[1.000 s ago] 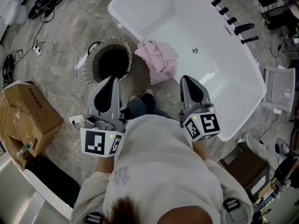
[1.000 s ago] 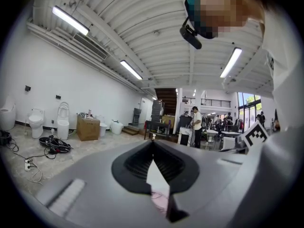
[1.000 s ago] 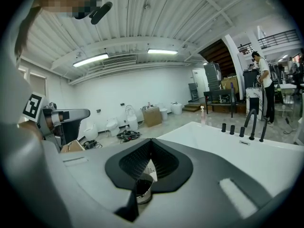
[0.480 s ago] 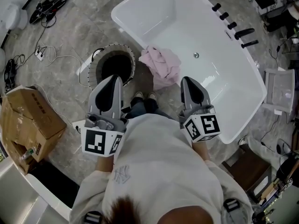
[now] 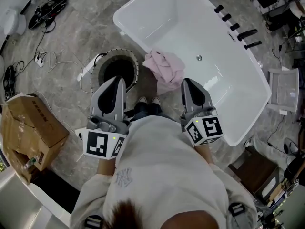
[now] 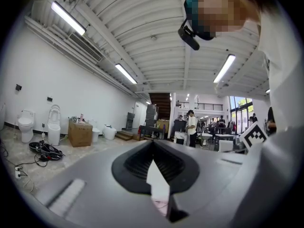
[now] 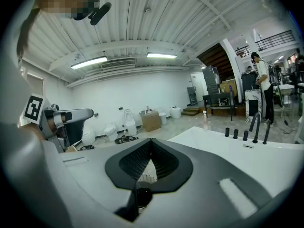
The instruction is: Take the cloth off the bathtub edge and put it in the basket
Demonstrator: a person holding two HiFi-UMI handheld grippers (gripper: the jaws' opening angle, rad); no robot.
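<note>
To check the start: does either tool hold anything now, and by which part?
Nothing is held. The left tool and the right tool are both shut and empty; the cloth lies untouched on the bathtub edge.

The cloth (image 5: 164,67) is pale pink against the glossy white bathtub (image 5: 157,18). At its nine o'clock, the basket (image 5: 116,51) is dark inside (pale rim). The floor (image 5: 71,37) is grey, marbled.

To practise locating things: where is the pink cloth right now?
In the head view the cloth lies draped over the near edge of the bathtub, near the middle of the picture, just right of the basket.
</note>
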